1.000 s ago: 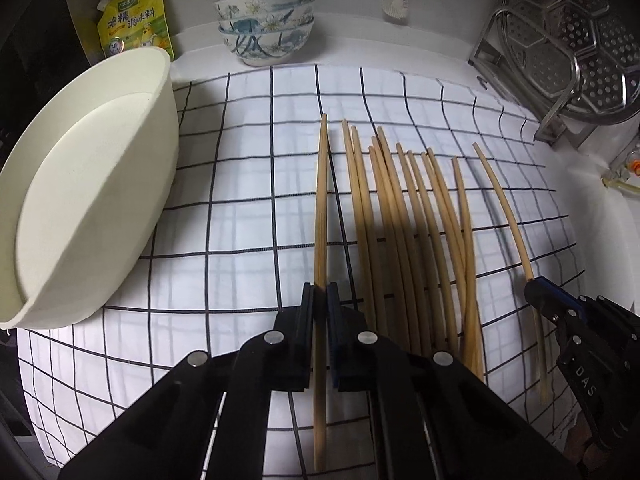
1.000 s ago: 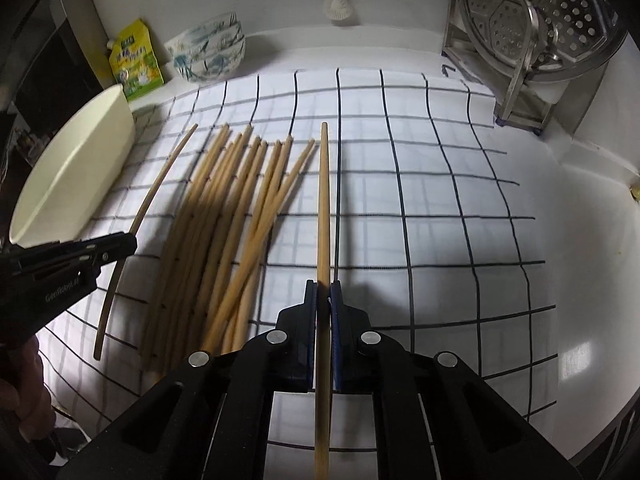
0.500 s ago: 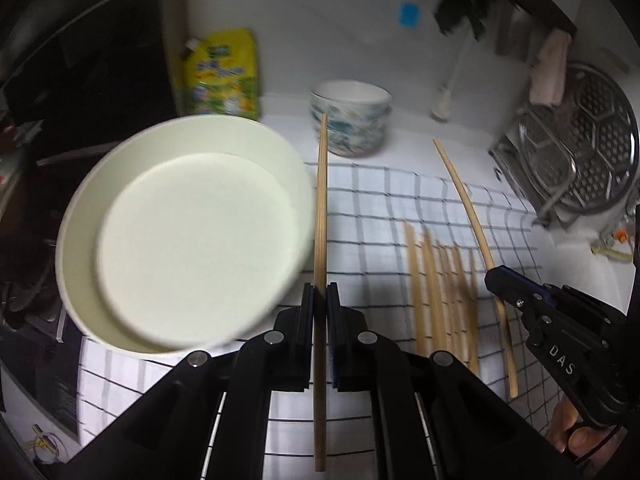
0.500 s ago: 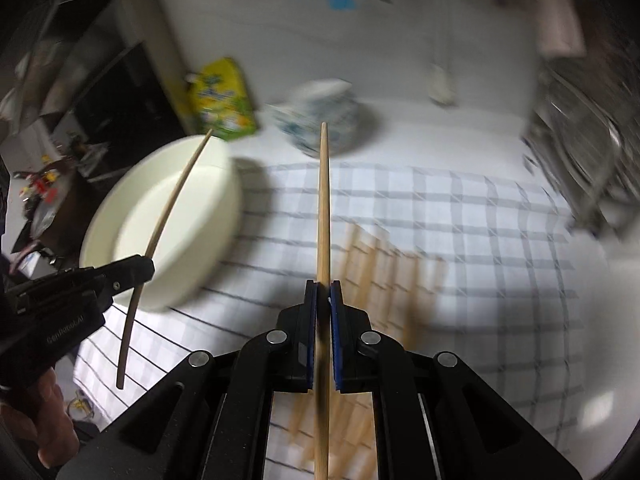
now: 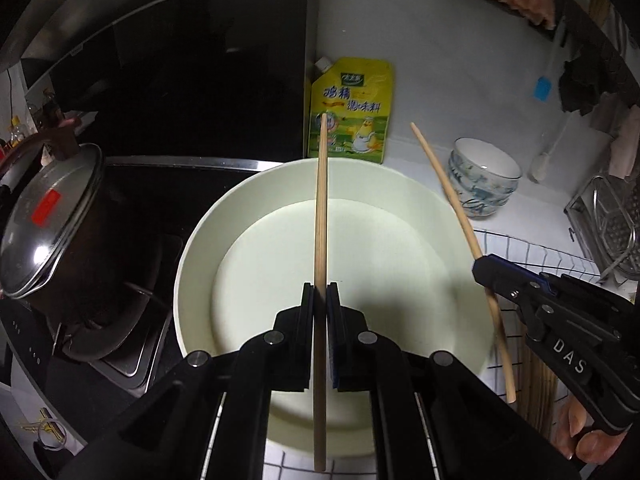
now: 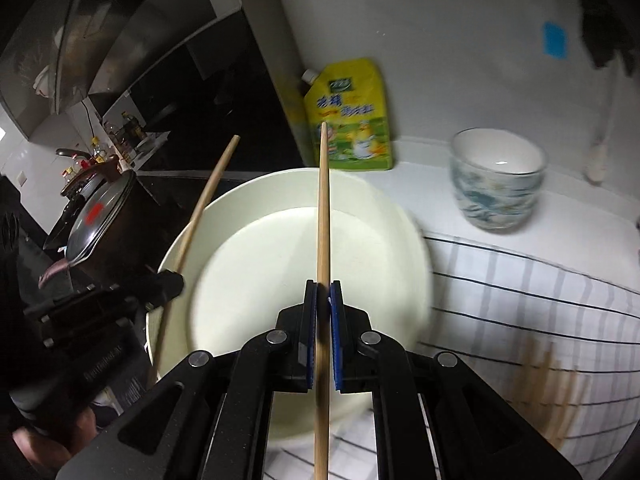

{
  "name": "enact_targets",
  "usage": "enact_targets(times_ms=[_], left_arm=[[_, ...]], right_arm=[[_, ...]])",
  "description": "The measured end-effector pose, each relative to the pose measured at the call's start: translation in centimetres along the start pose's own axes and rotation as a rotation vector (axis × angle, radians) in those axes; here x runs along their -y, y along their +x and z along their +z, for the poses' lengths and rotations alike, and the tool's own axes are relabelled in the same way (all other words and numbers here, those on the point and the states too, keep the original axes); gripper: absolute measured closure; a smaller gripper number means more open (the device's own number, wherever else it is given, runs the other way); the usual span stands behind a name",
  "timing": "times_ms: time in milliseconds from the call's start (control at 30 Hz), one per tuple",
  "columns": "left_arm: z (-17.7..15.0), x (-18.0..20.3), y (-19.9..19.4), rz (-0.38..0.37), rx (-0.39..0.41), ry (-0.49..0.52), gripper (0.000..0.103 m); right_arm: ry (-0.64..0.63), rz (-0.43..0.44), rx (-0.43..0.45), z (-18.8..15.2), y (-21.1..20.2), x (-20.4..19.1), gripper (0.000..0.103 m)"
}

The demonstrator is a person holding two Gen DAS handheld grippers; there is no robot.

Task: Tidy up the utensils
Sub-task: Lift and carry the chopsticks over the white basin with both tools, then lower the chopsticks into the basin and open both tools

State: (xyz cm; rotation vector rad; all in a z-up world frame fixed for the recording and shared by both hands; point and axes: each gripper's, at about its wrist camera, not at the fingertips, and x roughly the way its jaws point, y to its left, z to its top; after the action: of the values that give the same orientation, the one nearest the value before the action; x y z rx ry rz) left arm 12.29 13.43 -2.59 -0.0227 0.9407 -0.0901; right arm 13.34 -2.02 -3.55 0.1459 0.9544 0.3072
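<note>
A wide cream basin (image 5: 192,264) (image 6: 400,216) fills the middle of both wrist views. My left gripper (image 5: 319,292) is shut on a wooden chopstick (image 5: 321,200) and hangs over the basin's inside. My right gripper (image 6: 324,290) is shut on a second chopstick (image 6: 323,208), likewise above the basin. Each view shows the other gripper with its stick: the right one (image 5: 480,266) at the basin's right rim, the left one (image 6: 176,280) at its left rim. Several loose chopsticks (image 6: 548,396) lie blurred on the checked cloth (image 6: 520,280).
A yellow seasoning pouch (image 5: 350,112) leans on the wall behind the basin. Stacked patterned bowls (image 5: 484,178) stand to its right. A lidded dark pot (image 5: 48,224) sits on the stove at the left. A steel rack (image 5: 608,224) is at the far right.
Both grippers lifted their chopsticks off the checked cloth and swung left. They now hang over the cream basin, with the chopstick pile left behind at the right.
</note>
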Motion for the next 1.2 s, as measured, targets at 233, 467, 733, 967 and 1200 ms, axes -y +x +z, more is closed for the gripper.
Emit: enact_targets(times_ms=[233,467,733,967,1200], left_arm=[[-0.3,-1.4,4.2,-0.004,-0.066,0.011,0.096],[-1.7,-2.3,6.8,-0.009,-0.109,0.025,0.095],[-2.0,-2.5,7.5,0.002,-0.135,0.020,0.091],[-1.7,-2.6,5.8,0.022,-0.113,-0.008,0.049],[-1.3,-1.4,3.5,0.030,-0.096,-0.006,0.047]], right_arm=[[0.042,-0.007,-0.084,0.0,5.5,-1.0,0.096],[0.079,-0.037,-0.136,-1.2,7.6,-0.5,0.096],[0.099,-0.059,-0.146,-1.9,7.9,-0.2,0.096],[0.091,-0.068,-0.092,-1.7,5.9,-0.5,0.075],[0.098,-0.083,-0.053,-2.2,3.1,-0.7,0.075]])
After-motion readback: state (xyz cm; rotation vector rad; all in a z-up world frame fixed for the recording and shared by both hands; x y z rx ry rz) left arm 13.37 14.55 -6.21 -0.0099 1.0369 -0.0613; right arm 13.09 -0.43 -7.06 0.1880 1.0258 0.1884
